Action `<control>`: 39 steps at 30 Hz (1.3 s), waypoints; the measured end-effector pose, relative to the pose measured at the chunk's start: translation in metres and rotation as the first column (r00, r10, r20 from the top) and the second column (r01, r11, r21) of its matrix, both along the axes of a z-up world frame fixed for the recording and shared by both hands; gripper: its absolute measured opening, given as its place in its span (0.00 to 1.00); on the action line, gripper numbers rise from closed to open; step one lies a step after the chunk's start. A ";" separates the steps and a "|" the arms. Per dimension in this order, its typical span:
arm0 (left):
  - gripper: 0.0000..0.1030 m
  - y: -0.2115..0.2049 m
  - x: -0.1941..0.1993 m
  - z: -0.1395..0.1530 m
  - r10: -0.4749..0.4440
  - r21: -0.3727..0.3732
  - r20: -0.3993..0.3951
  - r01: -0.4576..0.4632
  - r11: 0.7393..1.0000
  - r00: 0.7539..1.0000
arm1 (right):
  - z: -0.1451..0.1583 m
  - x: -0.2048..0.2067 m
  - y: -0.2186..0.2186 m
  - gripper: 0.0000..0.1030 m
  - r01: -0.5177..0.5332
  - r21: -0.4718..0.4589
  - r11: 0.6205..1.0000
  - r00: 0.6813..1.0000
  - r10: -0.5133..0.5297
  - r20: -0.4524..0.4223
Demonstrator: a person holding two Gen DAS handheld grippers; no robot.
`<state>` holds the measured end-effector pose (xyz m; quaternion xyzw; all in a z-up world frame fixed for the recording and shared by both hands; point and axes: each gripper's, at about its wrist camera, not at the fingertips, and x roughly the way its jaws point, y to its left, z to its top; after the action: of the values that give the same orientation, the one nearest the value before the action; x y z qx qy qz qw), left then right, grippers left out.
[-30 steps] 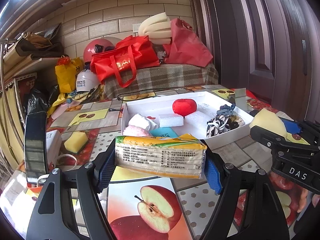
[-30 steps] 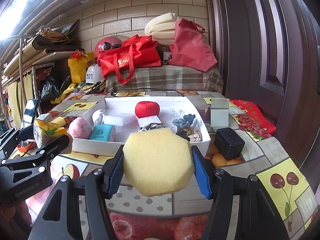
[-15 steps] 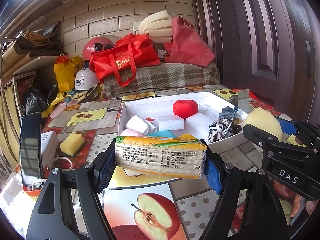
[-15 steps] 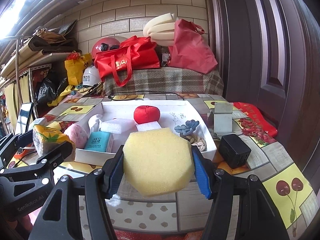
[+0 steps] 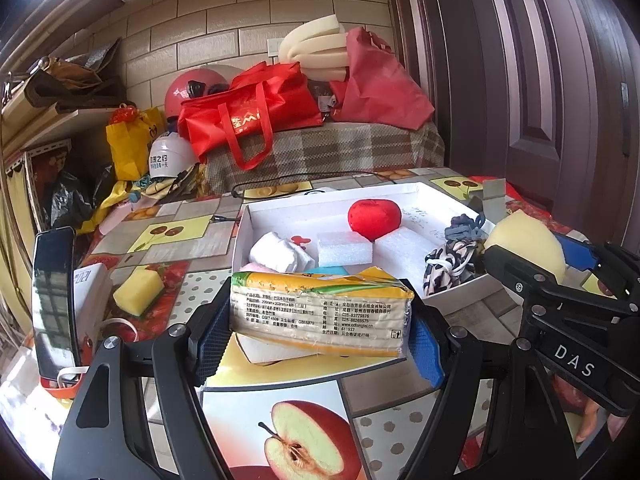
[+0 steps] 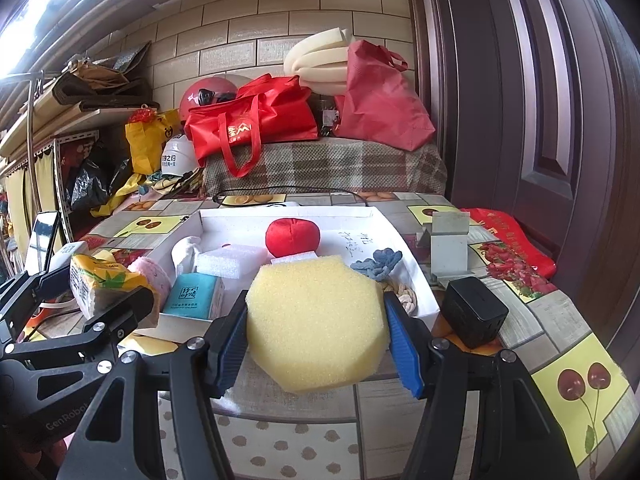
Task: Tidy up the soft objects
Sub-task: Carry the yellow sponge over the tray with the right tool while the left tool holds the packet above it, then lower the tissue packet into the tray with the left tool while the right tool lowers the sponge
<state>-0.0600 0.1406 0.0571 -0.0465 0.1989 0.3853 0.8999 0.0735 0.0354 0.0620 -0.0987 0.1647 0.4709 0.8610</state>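
Note:
My left gripper (image 5: pixel 320 338) is shut on a yellow-green tissue pack (image 5: pixel 320 312), held above the table just in front of the white tray (image 5: pixel 320 196). My right gripper (image 6: pixel 316 344) is shut on a yellow sponge (image 6: pixel 316 320), held at the tray's near edge (image 6: pixel 288 212). The tray holds a red plush ball (image 5: pixel 374 218), white foam blocks (image 5: pixel 344 248), a white sock (image 5: pixel 280 252), a teal tissue pack (image 6: pixel 194 296), a pink puff (image 6: pixel 154 276) and braided ropes (image 5: pixel 452 256). The tissue pack also shows in the right wrist view (image 6: pixel 104 284), the sponge in the left wrist view (image 5: pixel 524 244).
A small yellow sponge (image 5: pixel 138 288) and a standing phone (image 5: pixel 54 300) are left of the tray. A black cube (image 6: pixel 474 312) and a grey stand (image 6: pixel 448 244) sit right of it. Red bags (image 6: pixel 256 120) and helmets lie on a bench behind the table.
Both grippers have moved forward toward the tray, each still holding its object. The tray and its contents look nearer in both views.

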 end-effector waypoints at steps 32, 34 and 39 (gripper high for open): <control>0.75 0.011 0.011 0.000 0.014 -0.011 0.008 -0.014 1.000 1.000 | -0.003 0.011 0.016 0.63 0.021 0.001 1.000 1.000 -0.021 -0.022; 0.75 0.014 0.012 -0.001 0.017 -0.014 0.009 -0.017 1.000 1.000 | -0.003 0.011 0.016 0.63 0.022 0.000 1.000 1.000 -0.022 -0.022; 0.75 0.022 0.016 -0.002 0.023 -0.023 0.010 -0.023 0.999 1.000 | -0.003 0.011 0.016 0.63 0.021 0.002 1.000 1.000 -0.021 -0.022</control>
<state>-0.0445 0.1629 0.0548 -0.0611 0.1983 0.3930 0.8958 0.0847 0.0511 0.0588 -0.0908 0.1749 0.4629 0.8642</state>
